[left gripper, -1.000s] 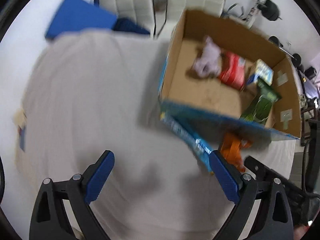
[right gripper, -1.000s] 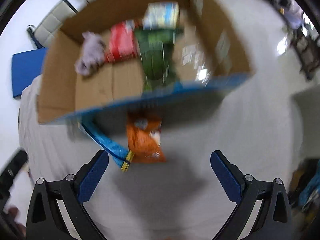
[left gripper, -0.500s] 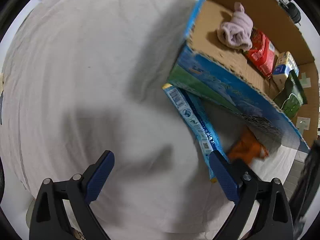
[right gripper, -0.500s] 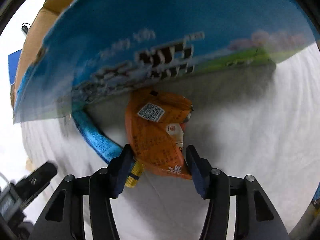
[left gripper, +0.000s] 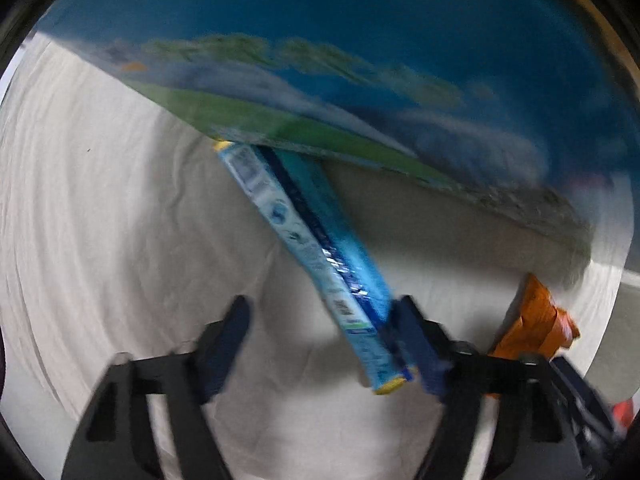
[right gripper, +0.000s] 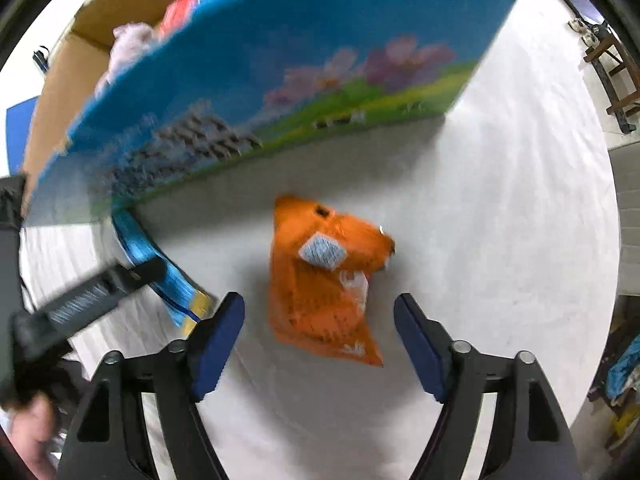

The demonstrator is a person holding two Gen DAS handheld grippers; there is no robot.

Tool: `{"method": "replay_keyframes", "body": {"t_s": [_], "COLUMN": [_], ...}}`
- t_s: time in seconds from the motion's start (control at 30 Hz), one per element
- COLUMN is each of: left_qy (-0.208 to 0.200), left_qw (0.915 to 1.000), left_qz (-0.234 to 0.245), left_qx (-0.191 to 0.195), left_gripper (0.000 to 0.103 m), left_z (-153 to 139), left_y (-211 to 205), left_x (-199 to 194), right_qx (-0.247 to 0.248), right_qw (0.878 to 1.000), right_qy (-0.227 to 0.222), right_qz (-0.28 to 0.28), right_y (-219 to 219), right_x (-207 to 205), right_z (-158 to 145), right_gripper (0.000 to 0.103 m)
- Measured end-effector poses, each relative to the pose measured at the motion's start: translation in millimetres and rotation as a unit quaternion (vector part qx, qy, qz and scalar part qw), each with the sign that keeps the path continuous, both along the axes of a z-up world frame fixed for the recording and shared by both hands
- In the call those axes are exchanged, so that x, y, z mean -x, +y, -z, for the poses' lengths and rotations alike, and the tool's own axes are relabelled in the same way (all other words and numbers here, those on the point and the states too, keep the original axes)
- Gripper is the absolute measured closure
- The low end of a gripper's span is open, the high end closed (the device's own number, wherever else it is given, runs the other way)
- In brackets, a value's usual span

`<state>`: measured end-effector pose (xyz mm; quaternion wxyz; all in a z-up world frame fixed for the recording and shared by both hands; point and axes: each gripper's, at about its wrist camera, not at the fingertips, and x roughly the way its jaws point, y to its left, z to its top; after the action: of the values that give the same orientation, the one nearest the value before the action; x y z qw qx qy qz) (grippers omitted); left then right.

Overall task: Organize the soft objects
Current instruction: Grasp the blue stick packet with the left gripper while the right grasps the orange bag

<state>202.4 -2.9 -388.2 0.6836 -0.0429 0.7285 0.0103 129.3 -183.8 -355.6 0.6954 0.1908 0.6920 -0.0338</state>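
An orange snack bag (right gripper: 324, 284) lies on the white cloth in front of a blue printed cardboard box (right gripper: 256, 80). My right gripper (right gripper: 320, 344) is open, its fingers on either side of the bag's near end. A long blue packet (left gripper: 316, 256) lies slanted with its far end under the box edge. My left gripper (left gripper: 324, 340) is open; the packet's near end rests against its right finger (left gripper: 416, 344). The orange bag also shows at the right of the left wrist view (left gripper: 536, 320). A pale soft toy (right gripper: 128, 44) and a red pack (right gripper: 180, 12) peek over the box rim.
The white cloth (right gripper: 500, 220) covers the table. The box (left gripper: 360, 60) fills the upper part of the left wrist view. The left gripper's body (right gripper: 80, 304) shows at the left of the right wrist view. A wooden stool (right gripper: 612, 72) stands beyond the table's right edge.
Both grippers have dropped low and close to the box front. The right jaws closed around the orange bag half a second ago and are now wider apart. The left jaws have narrowed beside the blue packet.
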Motion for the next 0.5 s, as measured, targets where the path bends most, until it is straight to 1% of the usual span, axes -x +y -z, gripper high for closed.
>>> {"method": "replay_keyframes", "body": {"t_s": [0.03, 0.1, 0.2, 0.23, 0.27, 0.3, 0.37, 0.43, 0.5], "left_qy": [0.0, -0.003, -0.008, -0.007, -0.004, -0.003, 0.008, 0.02, 0.033], "left_qw": [1.0, 0.9997, 0.9986, 0.9984, 0.9979, 0.9975, 0.997, 0.9968, 0.9967], "left_qz": [0.009, 0.025, 0.049, 0.054, 0.063, 0.068, 0.075, 0.077, 0.074], "left_qx": [-0.001, -0.007, -0.019, -0.018, -0.017, -0.018, -0.015, -0.013, -0.001], "left_gripper": [0.052, 0.065, 0.076, 0.076, 0.076, 0.076, 0.076, 0.076, 0.076], "left_z": [-0.2, -1.7, -4.4, -4.9, -4.4, -3.6, 0.1, 4.5, 8.5], "left_y": [-2.9, -6.8, -11.5, -10.7, -10.1, -9.1, -5.6, -1.0, 2.7], "left_x": [2.6, 8.6, 23.9, 31.8, 41.3, 49.2, 69.7, 92.2, 110.7], "right_qx": [0.005, 0.01, 0.007, 0.013, 0.02, 0.033, 0.037, 0.039, 0.04], "right_qw": [1.0, 1.0, 0.999, 0.998, 0.998, 0.996, 0.995, 0.991, 0.988], "right_qy": [0.004, 0.01, 0.03, 0.04, 0.046, 0.051, 0.052, 0.068, 0.076], "right_qz": [-0.01, -0.021, -0.036, -0.042, -0.049, -0.061, -0.082, -0.107, -0.125], "right_y": [3.6, 10.7, 22.4, 26.3, 26.7, 30.1, 35.2, 42.7, 48.2], "right_x": [-3.2, -7.5, -13.8, -15.5, -15.9, -12.8, -5.0, 8.1, 19.4], "right_z": [2.2, 7.8, 20.4, 25.5, 29.1, 31.3, 31.7, 33.7, 33.6], "right_gripper": [0.023, 0.023, 0.024, 0.026, 0.033, 0.045, 0.047, 0.048, 0.048]}}
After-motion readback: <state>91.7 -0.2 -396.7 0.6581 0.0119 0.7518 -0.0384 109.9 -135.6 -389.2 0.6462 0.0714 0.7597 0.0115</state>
